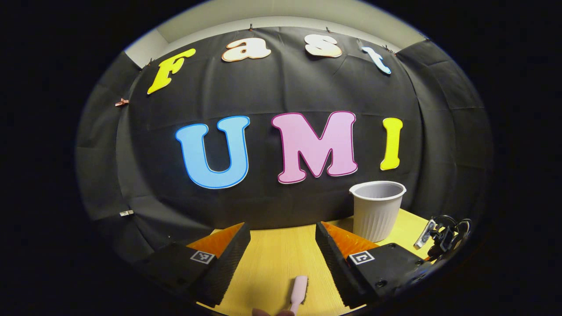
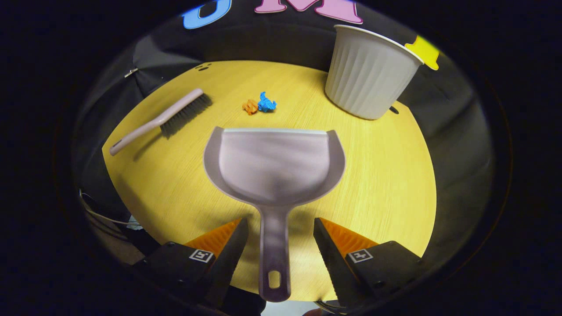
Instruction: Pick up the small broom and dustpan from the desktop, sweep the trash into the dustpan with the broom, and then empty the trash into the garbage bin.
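1. In the right gripper view, the right gripper (image 2: pixel 279 245) is seen at 6 o'clock with its jaws apart; the handle of the grey dustpan (image 2: pixel 274 166) lies between the two fingers, and no contact with either finger can be made out.
2. The dustpan is laid flat on the yellow wooden desktop (image 2: pixel 386 184), its open lip turned toward 12 o'clock.
3. Just beyond that lip, two crumpled scraps are found side by side: an orange paper scrap (image 2: pixel 250 106) and a blue paper scrap (image 2: pixel 266 103).
4. The small broom (image 2: pixel 164 118) is laid at 10 o'clock, bristles downward on the desktop, its handle end pointed toward 8 o'clock.
5. The ribbed white garbage bin (image 2: pixel 366 74) is stood upright at 1 o'clock, well apart from the dustpan.
6. In the left gripper view, the left gripper (image 1: pixel 283 256) is held with its jaws apart and nothing between them; the tip of a pale handle (image 1: pixel 298 292) is seen at 6 o'clock; the bin is placed at 4 o'clock.
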Motion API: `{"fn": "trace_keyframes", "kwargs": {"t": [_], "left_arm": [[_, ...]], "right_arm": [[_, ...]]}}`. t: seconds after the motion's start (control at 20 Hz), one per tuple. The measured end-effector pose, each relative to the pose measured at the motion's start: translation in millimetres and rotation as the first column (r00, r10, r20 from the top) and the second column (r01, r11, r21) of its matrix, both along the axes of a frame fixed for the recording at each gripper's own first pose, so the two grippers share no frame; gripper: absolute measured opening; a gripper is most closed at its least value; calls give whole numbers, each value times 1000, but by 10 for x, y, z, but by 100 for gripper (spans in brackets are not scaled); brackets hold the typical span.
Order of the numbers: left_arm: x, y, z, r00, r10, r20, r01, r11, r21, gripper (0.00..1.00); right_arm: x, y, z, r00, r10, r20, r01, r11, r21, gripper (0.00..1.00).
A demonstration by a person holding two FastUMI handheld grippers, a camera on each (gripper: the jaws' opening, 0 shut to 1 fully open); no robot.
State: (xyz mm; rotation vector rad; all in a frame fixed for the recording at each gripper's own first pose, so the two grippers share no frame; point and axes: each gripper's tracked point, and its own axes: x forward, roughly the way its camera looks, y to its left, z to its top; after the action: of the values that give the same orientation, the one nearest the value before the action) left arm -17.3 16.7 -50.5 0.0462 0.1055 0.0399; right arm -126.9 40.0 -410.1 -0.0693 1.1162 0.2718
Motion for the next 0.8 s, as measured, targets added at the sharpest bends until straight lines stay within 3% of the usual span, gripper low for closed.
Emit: {"fn": "trace_keyframes", "kwargs": {"t": [0.3, 0.4, 0.45, 0.55, 0.7, 0.75, 0.8], "left_arm": [[-35, 51, -45, 1000, 13, -10, -13, 1000, 3, 95], [-42, 61, -56, 1000, 17, -15, -17, 1000, 1, 95], [-50, 70, -69, 1000, 19, -16, -19, 1000, 0, 95], [-52, 81, -87, 1000, 22, -22, -22, 1000, -3, 95], [-48, 89, -152, 999, 25, -42, -25, 1000, -4, 95], [-62, 100, -198, 998, 25, -51, -26, 1000, -6, 95], [-61, 108, -234, 998, 26, -61, -27, 1000, -8, 95]], "right_arm": [[48, 26, -213, 996, -7, -93, 5, 1000, -29, 89], [62, 58, -273, 992, -14, -124, 11, 1000, -20, 77], [69, 53, -264, 991, -24, -134, 22, 1000, -19, 65], [116, 71, -275, 988, -37, -149, 36, 999, -12, 58], [128, 137, -272, 981, -64, -181, 68, 998, 17, 57], [134, 132, -277, 980, -69, -186, 73, 997, 18, 46], [126, 140, -261, 981, -66, -183, 70, 997, 14, 45]]}}
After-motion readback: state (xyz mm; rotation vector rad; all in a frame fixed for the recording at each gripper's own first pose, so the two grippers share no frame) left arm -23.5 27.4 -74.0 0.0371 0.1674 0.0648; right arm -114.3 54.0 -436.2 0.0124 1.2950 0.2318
